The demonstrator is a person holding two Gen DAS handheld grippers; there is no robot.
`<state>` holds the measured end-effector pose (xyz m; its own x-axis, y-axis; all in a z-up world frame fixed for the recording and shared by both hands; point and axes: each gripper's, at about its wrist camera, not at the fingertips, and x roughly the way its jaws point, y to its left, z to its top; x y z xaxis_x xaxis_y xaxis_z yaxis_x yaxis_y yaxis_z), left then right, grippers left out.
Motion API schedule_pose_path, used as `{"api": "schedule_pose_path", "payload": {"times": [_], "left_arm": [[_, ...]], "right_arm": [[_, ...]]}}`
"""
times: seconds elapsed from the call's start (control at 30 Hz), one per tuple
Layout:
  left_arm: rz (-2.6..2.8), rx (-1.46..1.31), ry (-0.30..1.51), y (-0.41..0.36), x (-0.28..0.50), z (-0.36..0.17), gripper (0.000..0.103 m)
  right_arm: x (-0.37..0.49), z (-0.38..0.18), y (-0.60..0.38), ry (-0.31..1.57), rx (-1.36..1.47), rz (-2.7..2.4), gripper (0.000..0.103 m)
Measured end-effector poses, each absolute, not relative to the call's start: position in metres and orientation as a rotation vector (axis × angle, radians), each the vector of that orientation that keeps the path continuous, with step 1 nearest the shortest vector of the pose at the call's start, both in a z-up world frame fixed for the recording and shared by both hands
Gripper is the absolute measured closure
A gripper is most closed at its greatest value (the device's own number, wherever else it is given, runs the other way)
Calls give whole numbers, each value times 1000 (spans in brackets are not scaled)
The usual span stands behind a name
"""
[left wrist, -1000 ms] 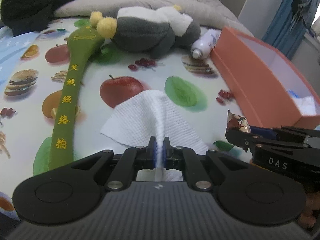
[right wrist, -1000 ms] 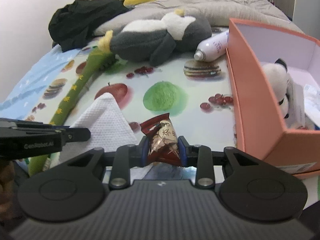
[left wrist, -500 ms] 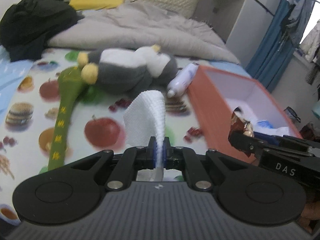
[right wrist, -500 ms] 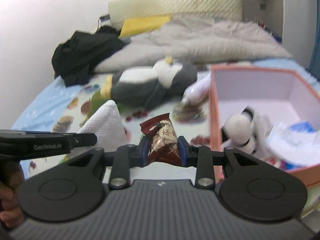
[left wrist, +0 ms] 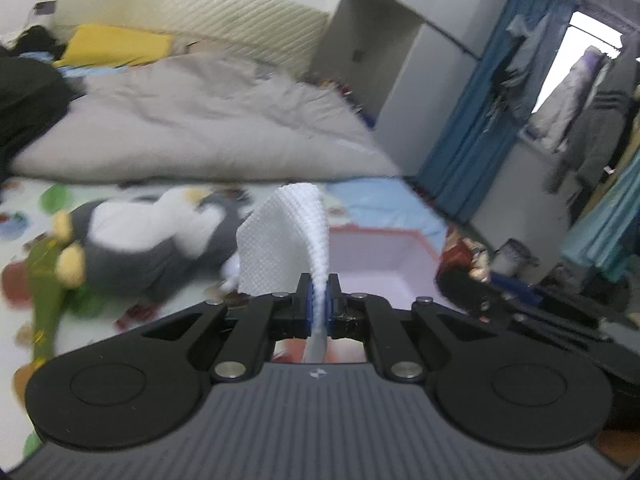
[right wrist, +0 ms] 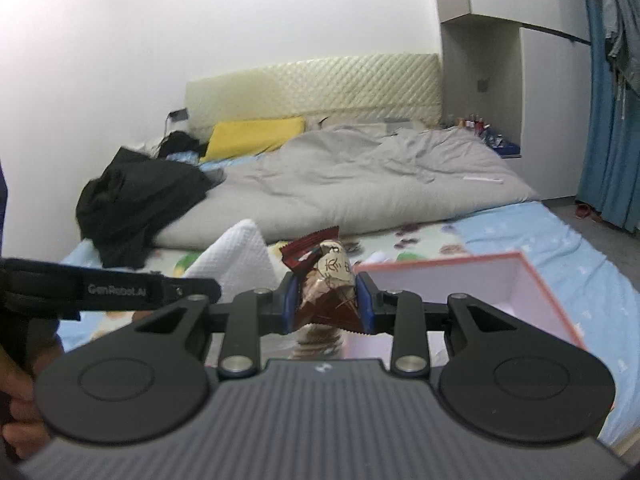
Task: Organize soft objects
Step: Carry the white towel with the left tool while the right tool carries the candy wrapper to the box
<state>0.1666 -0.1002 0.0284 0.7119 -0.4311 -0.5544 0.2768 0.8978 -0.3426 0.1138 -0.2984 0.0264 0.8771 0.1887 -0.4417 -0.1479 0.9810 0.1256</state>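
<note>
My left gripper [left wrist: 319,306] is shut on a white textured cloth [left wrist: 284,246], held up in the air; the cloth also shows in the right wrist view [right wrist: 236,260]. My right gripper [right wrist: 326,306] is shut on a dark red snack packet [right wrist: 326,280], also raised; the packet shows in the left wrist view [left wrist: 460,254]. The orange box [right wrist: 536,280] with a pale inside lies below and right of both grippers; it also shows in the left wrist view [left wrist: 376,252]. A grey and white plush penguin [left wrist: 144,236] and a green fabric stick [left wrist: 46,292] lie on the fruit-print mat.
A grey duvet [right wrist: 360,184], black clothes [right wrist: 132,196] and a yellow pillow [right wrist: 252,136] lie further back on the bed. Blue curtains [left wrist: 480,128] and hanging clothes are at the right. The left gripper body [right wrist: 108,290] is close on the right gripper's left.
Both grippers have lifted high off the mat with their loads and tilted up. The cloth has left the mat and hangs folded. The views now take in the room.
</note>
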Motion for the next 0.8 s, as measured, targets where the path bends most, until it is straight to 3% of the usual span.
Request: {"api": "schedule_pose_path", "payload": {"times": [0.2,0.37,0.8], "left_arm": [[-478,-257,684,-146,201,53,95],[-527,-201,722,-187,224,44,95],[-533,-71,1008,-250,275,-69,95]], "right_arm": [[136,35,-337,493,149,103,68],[149,21,-364,564,143,39,68],[186,-71,-404,822,173,-52,68]]}}
